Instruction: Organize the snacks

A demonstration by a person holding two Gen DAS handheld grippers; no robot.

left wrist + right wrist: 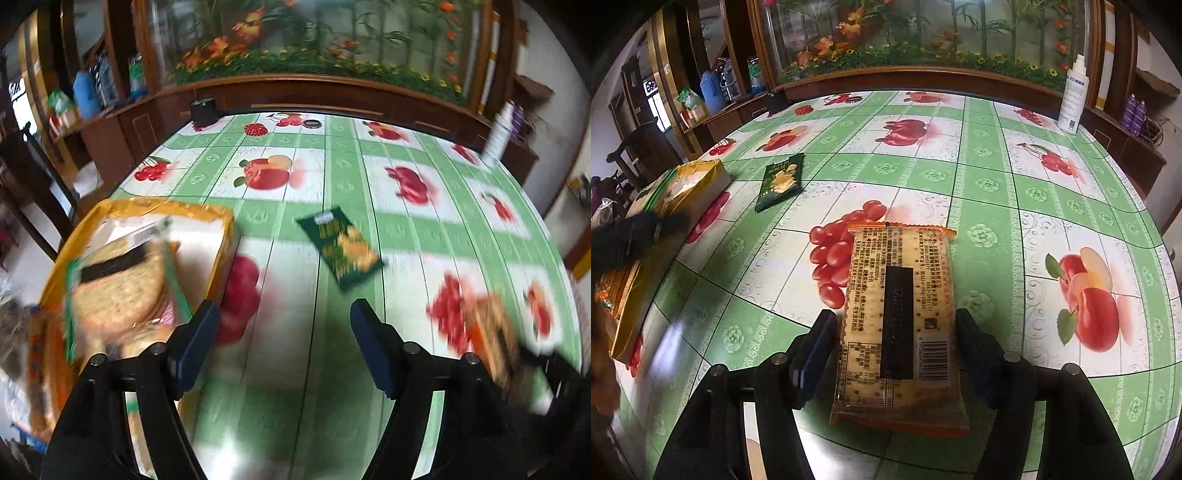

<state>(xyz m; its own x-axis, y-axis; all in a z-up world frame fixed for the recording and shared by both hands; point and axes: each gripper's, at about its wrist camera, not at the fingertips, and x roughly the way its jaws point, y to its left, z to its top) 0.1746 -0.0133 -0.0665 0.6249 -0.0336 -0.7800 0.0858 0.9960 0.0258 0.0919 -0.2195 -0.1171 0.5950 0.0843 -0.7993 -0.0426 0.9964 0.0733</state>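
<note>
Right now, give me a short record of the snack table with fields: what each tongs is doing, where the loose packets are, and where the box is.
left tongs: open, empty, above the tablecloth
right tongs: shut on the cracker packet, barcode side up
green snack packet: lying loose on the fruit-print tablecloth, apart from both tongs
yellow box: at the table's left edge, cracker packs inside
spray bottle: upright at the far right edge
image quality: left wrist view is blurred
</note>
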